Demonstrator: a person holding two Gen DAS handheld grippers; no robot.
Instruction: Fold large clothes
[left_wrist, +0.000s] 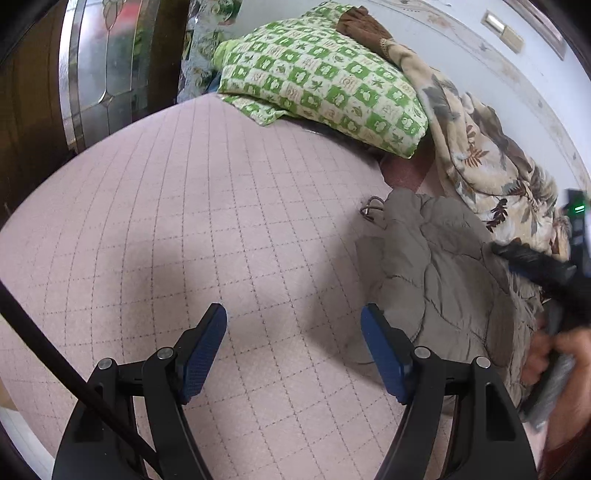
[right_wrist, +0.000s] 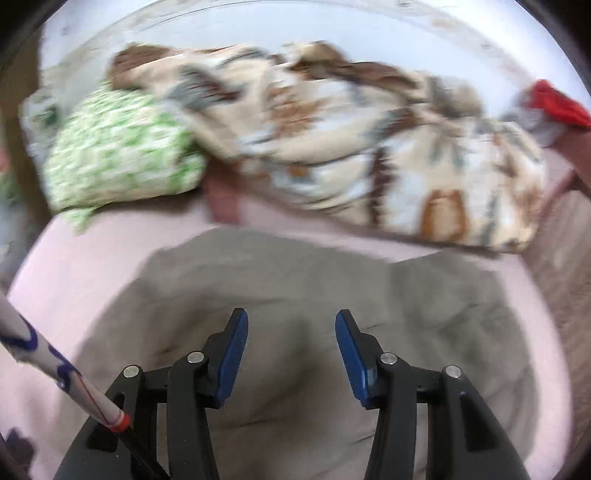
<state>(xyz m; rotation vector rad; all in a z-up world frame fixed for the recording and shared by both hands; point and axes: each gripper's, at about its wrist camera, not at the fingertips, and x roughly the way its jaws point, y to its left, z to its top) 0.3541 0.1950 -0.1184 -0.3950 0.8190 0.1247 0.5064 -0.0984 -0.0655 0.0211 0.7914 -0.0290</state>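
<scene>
**Both grippers open, grey jacket lying on the bed**

Left wrist view first: the left gripper (left_wrist: 293, 325) hangs over the pink quilted bed (left_wrist: 184, 221) with its jaws spread wide and nothing between them. The jacket (left_wrist: 436, 280), a puffy grey one, sits bunched up just to the right of the jaws, not touching them as far as I can see. Behind it there's a green checked pillow (left_wrist: 321, 81) and a floral blanket (left_wrist: 491, 166) along the wall. At the far right edge you can see a hand (left_wrist: 561, 354) gripping the right gripper's handle, with that tool's tip over the jacket.

Right wrist view is pretty blurry. The right gripper (right_wrist: 291, 347) is also wide open and holding nothing, sitting right above the jacket (right_wrist: 295, 280), which is spread across the bed (right_wrist: 74, 258). The pillow (right_wrist: 122, 155) and blanket (right_wrist: 369, 147) are behind it.
</scene>
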